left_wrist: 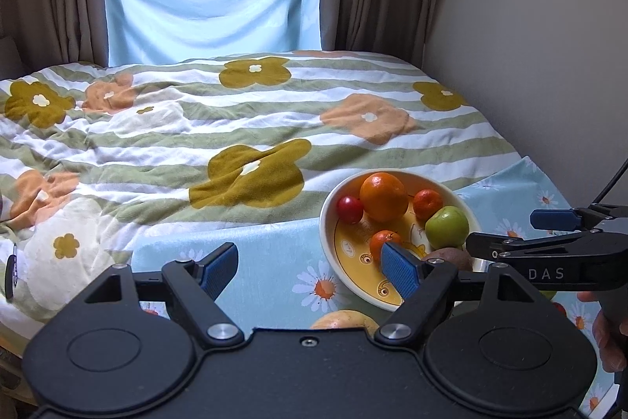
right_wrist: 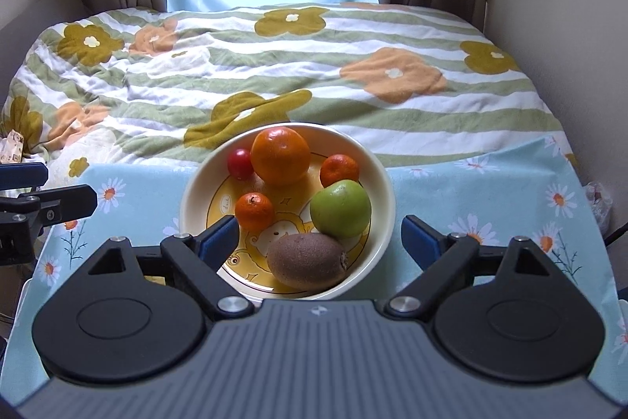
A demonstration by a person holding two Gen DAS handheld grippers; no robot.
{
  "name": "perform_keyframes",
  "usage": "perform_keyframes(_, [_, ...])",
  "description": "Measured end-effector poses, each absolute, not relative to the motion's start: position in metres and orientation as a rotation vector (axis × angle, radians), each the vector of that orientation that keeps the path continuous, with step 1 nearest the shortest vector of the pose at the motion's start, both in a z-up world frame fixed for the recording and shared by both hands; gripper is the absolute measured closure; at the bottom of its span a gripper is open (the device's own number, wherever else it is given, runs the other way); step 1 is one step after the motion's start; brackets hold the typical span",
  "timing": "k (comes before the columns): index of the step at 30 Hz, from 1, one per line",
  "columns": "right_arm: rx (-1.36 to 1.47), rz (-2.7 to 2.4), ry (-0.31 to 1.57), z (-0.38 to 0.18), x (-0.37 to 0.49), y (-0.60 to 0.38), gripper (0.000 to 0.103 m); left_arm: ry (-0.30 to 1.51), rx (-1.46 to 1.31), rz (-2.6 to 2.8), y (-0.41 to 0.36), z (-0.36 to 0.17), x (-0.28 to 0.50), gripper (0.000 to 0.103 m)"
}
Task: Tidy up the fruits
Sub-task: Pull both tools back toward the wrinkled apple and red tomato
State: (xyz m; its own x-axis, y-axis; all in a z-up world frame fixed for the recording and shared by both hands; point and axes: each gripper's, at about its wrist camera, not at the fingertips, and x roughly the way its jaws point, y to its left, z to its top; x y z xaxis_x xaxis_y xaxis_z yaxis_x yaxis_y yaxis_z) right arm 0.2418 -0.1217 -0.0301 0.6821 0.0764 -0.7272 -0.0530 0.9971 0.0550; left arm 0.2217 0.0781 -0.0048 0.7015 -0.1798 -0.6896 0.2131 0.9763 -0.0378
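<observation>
A cream bowl (right_wrist: 188, 199) with a yellow cartoon bottom stands on the daisy cloth. It holds a large orange (right_wrist: 280, 156), a small red fruit (right_wrist: 240, 163), two mandarins (right_wrist: 339, 171) (right_wrist: 254, 211), a green apple (right_wrist: 340, 209) and a brown kiwi (right_wrist: 308, 260). My right gripper (right_wrist: 320, 242) hangs open and wide above the kiwi, touching nothing. My left gripper (left_wrist: 310, 269) is open over the cloth just left of the bowl (left_wrist: 325, 222), empty. A pale yellow fruit (left_wrist: 345, 319) lies under it, mostly hidden. The right gripper (left_wrist: 500, 230) shows at the bowl's right.
The light blue daisy cloth (right_wrist: 471, 191) covers the near end of a bed with a striped floral quilt (right_wrist: 314, 65). A wall (left_wrist: 530, 46) runs along the right side. Brown curtains and a window stand behind. A hand (left_wrist: 612, 332) holds the right gripper.
</observation>
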Motion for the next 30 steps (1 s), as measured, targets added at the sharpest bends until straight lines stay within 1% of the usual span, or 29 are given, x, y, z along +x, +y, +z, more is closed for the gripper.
perform_keyframes(4, [0.026,0.087,0.782,-0.014,0.225,-0.126,0.000,0.722,0.048,-0.189,0.073,0.008,0.205,0.019])
perform_keyframes(11, [0.001,0.140,0.725,0.013,0.184,-0.145,0.000,0.647,0.032,-0.114,0.057,0.028,0.153,0.019])
perform_keyframes(19, [-0.004,0.169,0.685,0.026,0.133,-0.180,0.000,0.609,0.030,-0.046,0.023,0.029,0.097,0.019])
perform_keyframes(20, [-0.007,0.169,0.685,0.025,0.128,-0.185,0.000,0.598,0.029,-0.037,0.019,0.028,0.091,0.016])
perform_keyframes(21, [-0.009,0.170,0.685,0.025,0.123,-0.190,0.000,0.587,0.030,-0.029,0.016,0.026,0.086,0.007])
perform_keyframes(22, [-0.009,0.171,0.686,0.023,0.119,-0.194,0.000,0.575,0.032,-0.023,0.013,0.025,0.081,0.004])
perform_keyframes(26, [-0.019,0.166,0.693,0.010,0.103,-0.209,0.000,0.556,0.050,-0.014,0.004,0.014,0.074,0.001])
perform_keyframes(30, [-0.037,0.133,0.700,-0.015,0.092,-0.218,0.000,0.578,0.066,-0.019,0.001,-0.006,0.081,0.001])
